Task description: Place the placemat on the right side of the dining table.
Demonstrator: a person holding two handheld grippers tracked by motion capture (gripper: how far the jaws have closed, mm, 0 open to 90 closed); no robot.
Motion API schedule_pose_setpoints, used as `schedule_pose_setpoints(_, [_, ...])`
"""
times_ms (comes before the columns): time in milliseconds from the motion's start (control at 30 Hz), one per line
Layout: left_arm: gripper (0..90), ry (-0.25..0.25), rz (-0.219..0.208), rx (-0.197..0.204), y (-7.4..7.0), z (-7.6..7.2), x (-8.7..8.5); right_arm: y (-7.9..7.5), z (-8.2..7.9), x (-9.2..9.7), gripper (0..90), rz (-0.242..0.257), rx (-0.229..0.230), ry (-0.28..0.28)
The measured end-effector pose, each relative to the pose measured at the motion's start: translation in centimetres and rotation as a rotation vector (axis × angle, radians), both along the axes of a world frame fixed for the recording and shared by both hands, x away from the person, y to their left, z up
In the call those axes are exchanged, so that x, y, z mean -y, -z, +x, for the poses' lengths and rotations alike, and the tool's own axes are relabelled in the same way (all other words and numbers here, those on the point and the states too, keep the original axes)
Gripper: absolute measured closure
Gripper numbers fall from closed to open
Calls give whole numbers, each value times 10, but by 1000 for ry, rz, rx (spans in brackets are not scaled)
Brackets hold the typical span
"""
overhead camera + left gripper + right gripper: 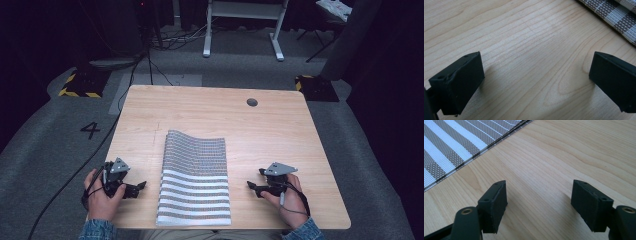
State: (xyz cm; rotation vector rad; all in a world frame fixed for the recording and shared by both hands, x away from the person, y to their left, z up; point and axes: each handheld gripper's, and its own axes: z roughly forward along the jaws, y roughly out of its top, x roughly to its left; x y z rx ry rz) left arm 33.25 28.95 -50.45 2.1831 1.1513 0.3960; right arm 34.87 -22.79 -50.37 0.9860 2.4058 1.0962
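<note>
Both grippers, left [134, 188] at eight o'clock and right [256, 187] at four, rest with jaws apart, empty, flanking the folded cloth [195, 177]; any further folding hasn't begun.

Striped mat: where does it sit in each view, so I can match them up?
High view: the striped mat lies centre-bottom on the table, between both claws.
Left gripper view: its corner is at top right, beyond the open jaws.
Right gripper view: it fills the top left, its edge running diagonally.
Shared landmark: the mat's edge against the light wood grain.
</note>
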Motion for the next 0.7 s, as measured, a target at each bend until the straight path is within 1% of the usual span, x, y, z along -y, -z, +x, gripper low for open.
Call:
schedule_pose_setpoints(33, [0, -1, -1, 0, 0, 0, 0, 0, 0, 0, 299, 0, 0, 0])
schedule_pose_setpoints(67, [0, -13, -2, -7, 0, -2, 2, -1, 1, 0, 341, 0, -3, -6])
schedule_pose_setpoints(100, [1, -13, -2, -7, 0, -2, 2, -1, 1, 0, 341, 0, -3, -6])
schedule_pose_setpoints(133, [1, -24, 0, 0, 0, -4, 2, -2, 1, 1, 362, -4, -7, -6])
schedule_pose_setpoints(167, [3, -26, -2, -4, 0, -5, 3, -4, 1, 0, 379, -4, -25, 3])
schedule_pose_setpoints(200, [4, -39, -3, -1, 0, -6, 3, -6, 1, 1, 394, -3, -47, 7])
schedule_pose_setpoints(233, [3, -42, -3, 0, 0, -7, 4, -9, 2, 1, 409, -9, -74, 4])
schedule_pose_setpoints(267, [3, -37, -4, -5, 0, -7, 3, -9, 2, 1, 409, -9, -74, 4])
schedule_pose_setpoints(300, [4, -36, 3, 3, 0, -8, 3, -13, 2, -1, 412, -2, -73, -3])
schedule_pose_setpoints(333, [4, -36, 3, 3, 0, -8, 3, -13, 2, -1, 412, -2, -73, -3])
schedule_pose_setpoints(367, [4, -31, -6, -3, 0, -9, 3, -16, 1, -1, 414, -6, -67, -12])
schedule_pose_setpoints(433, [5, -29, 0, -1, 0, -10, 2, -25, 0, -4, 413, -5, -67, -27])
schedule_pose_setpoints(500, [12, -31, -4, 1, 0, -11, 2, -31, -1, -7, 413, -5, -64, -41])
schedule_pose_setpoints(533, [16, -26, -10, -2, 0, -11, 2, -35, -2, -8, 411, 3, -67, -47])
schedule_pose_setpoints(567, [16, -30, -3, 3, 0, -12, 2, -38, -2, -9, 410, 5, -69, -51])
schedule_pose_setpoints(600, [17, -33, -5, 5, 0, -12, 3, -44, -3, -12, 408, 12, -74, -59])
schedule_pose_setpoints(633, [18, -36, -7, 3, 0, -13, 3, -46, -3, -15, 408, 19, -77, -58])
schedule_pose_setpoints(700, [18, -38, -7, 4, 0, -14, 3, -53, -3, -19, 406, 10, -74, -71])
